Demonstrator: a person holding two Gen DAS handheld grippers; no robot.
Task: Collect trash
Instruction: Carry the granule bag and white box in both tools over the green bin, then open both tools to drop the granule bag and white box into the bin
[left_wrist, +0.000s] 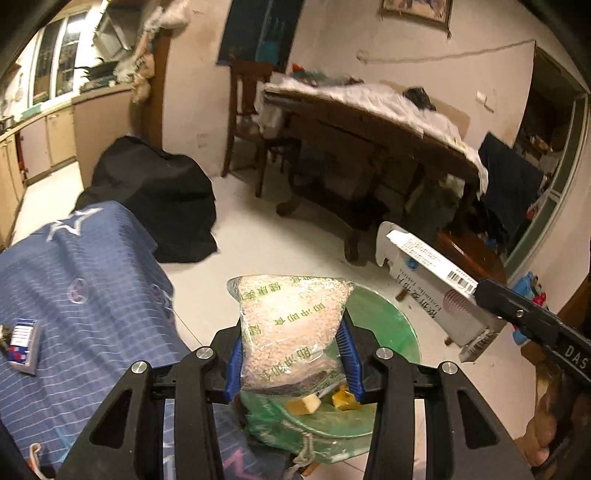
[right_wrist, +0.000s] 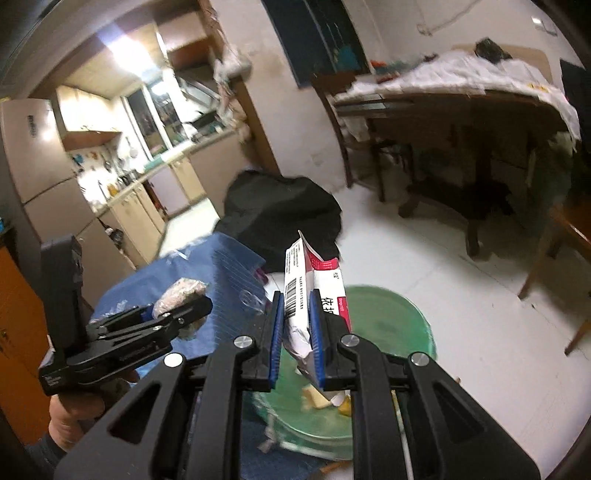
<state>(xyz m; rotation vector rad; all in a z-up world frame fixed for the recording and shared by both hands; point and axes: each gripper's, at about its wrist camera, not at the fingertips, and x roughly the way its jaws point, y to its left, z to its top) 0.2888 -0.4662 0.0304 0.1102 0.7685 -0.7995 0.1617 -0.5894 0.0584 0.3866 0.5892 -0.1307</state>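
Left tongs (left_wrist: 293, 354): clamped on a clear bag (left_wrist: 291, 325) of pale grain with green print; blue pads press both its sides.
Right tongs (right_wrist: 297, 332): squeezed tight on a crumpled white-and-red carton (right_wrist: 314, 291), barcode facing the left pad.
Bin (left_wrist: 384, 325): green-lined, directly below and just past both tongs; yellow scraps (left_wrist: 341, 398) lie inside.
Blue cloth (left_wrist: 92, 295): left of the left tongs, covering a surface; a small blue-white box (left_wrist: 24, 345) lies on it.
Black heap (left_wrist: 155, 199): on the floor beyond the cloth.
Table (left_wrist: 369, 122): far ahead, white-covered, with a chair (left_wrist: 255, 122) to its left.
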